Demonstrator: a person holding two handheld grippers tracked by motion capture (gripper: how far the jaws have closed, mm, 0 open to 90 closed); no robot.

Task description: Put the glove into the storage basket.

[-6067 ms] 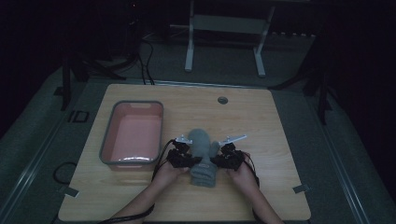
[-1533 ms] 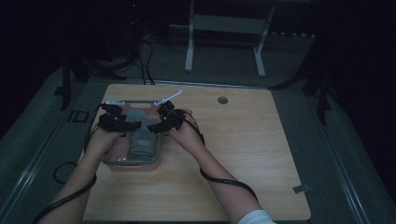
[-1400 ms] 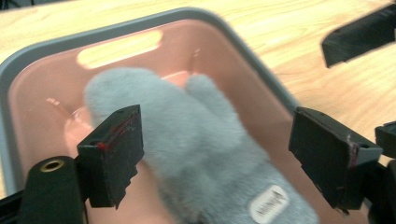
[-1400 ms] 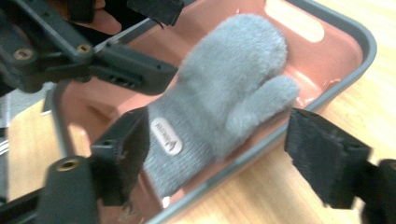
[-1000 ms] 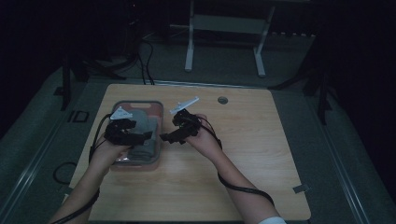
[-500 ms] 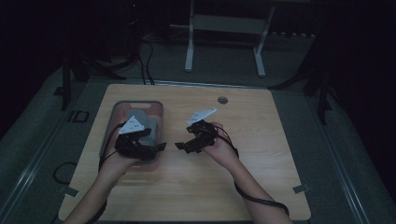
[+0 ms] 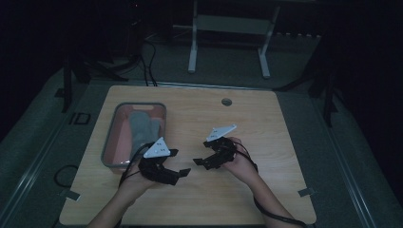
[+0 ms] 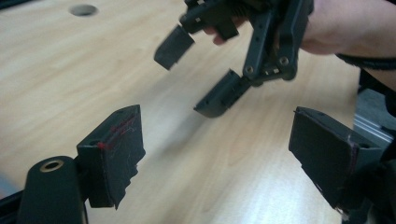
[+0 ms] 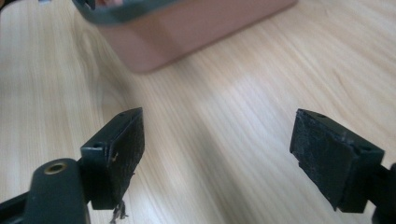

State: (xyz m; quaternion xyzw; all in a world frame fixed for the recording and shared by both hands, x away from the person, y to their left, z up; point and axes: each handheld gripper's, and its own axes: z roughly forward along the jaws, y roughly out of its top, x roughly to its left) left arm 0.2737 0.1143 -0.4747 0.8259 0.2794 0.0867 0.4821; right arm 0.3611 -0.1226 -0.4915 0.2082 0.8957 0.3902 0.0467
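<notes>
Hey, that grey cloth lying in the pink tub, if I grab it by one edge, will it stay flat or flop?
The grey cloth would probably flop: it lies slumped along the pink tub floor with soft, uneven edges, like fabric. It likely weighs little for its size. Pinched at one edge, the rest would probably hang and drag over the rim rather than lift flat.

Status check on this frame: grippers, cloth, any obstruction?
Left gripper open, empty. Right gripper open, empty. Grey cloth lies in pink bin. Nothing between grippers.
</notes>
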